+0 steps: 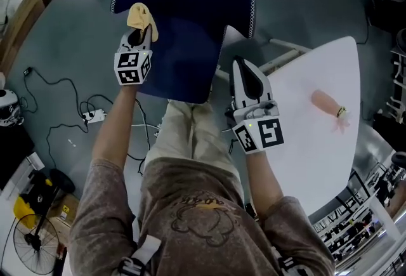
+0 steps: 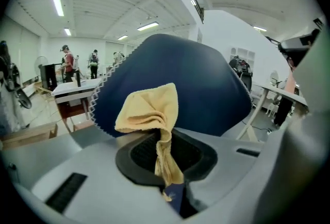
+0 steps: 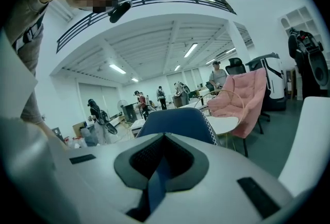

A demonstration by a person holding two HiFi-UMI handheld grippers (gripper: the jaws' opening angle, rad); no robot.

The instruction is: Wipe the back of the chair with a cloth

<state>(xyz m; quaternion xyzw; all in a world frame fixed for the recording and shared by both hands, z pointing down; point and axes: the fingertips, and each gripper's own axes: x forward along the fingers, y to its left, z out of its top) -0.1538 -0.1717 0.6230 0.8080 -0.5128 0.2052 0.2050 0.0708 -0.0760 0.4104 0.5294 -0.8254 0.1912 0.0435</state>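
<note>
Cloth [image 1: 141, 17] clamped by left hand-held gripper [image 1: 137, 35] at chair [image 1: 190, 2] — right hand-held gripper [image 1: 245, 66] closed, beside table [image 1: 317, 148].

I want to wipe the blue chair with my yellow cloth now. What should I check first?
1. Crumpled yellow cloth held tight by the left gripper: ok, the jaws are shut on it.
2. Enough cloth sticking out to wipe with: ok, a bunched flap stands past the jaws.
3. Cloth touching the dark blue padded chair: cannot tell. The chair sits right behind the cloth, but no view shows whether they touch.
4. Right gripper out of the way: ok. It is beside the chair's right edge with its jaws together, and I see nothing held.
5. White table clear of your right arm: ok, though it is close by.
</note>
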